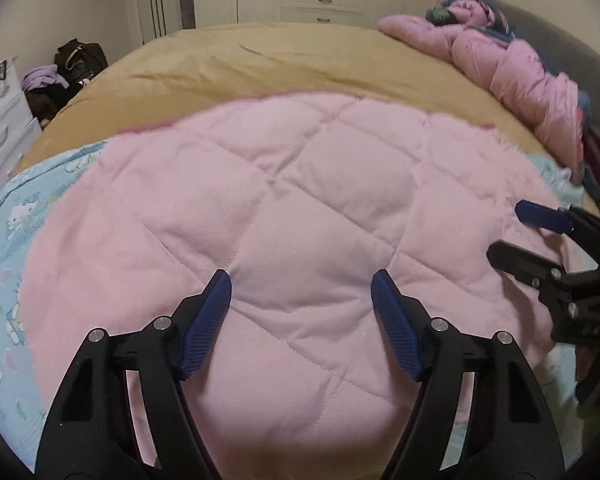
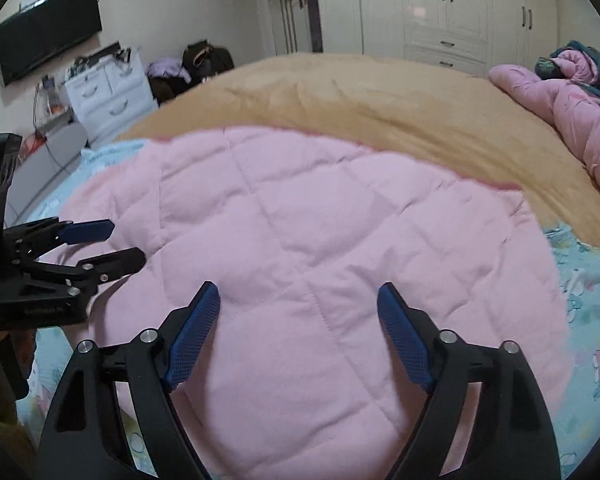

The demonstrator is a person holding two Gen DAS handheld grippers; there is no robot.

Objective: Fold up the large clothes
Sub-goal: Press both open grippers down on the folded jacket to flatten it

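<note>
A pink quilt (image 1: 300, 208) lies flat on the bed (image 1: 260, 60). The left tool (image 1: 301, 282) and right tool (image 2: 299, 294) hover over it, both wide open and holding nothing.

Quilted garment (image 1: 300, 216) pale pink, diamond stitching. Bedspread (image 1: 260, 64) tan. Sheet (image 2: 592, 320) light blue, cartoon-cat print. Puffer jacket (image 1: 512, 76) pink. Drawer unit (image 2: 108, 96) white. Tool pads (image 1: 208, 324) blue, textured.
</note>
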